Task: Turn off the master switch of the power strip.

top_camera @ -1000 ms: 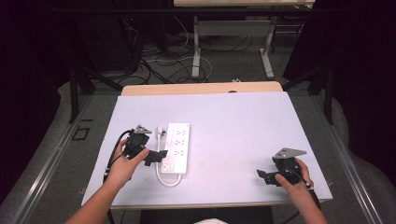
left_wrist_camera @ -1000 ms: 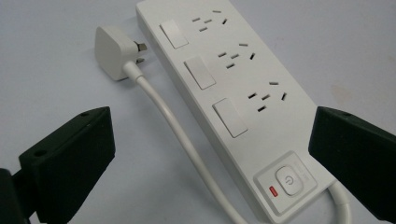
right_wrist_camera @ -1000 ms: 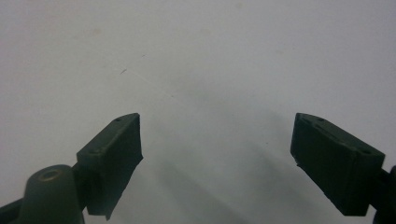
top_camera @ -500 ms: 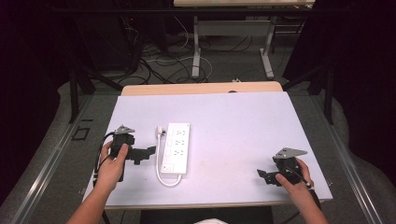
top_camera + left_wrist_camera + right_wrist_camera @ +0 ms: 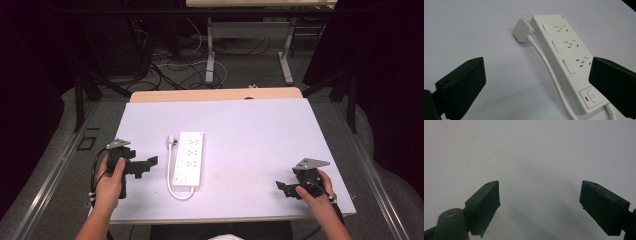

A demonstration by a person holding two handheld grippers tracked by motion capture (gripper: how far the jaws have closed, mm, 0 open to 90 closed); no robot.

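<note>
A white power strip lies lengthwise on the white table, its cord looping round the near end to a white plug beside its far left corner. In the left gripper view the power strip shows three sockets and a switch with a red mark, and the plug rests next to it. My left gripper is open, held a little to the left of the strip and pointing at it; the left gripper has nothing between its jaws. My right gripper is open near the front right corner, and the right gripper looks at bare table.
Beyond the table's far edge a wooden strip shows, then floor with cables and metal desk legs. Metal rails run along both sides of the table.
My left gripper has drawn back leftward, away from the power strip, and sits nearer the table's left edge. The right gripper has stayed where it was.
</note>
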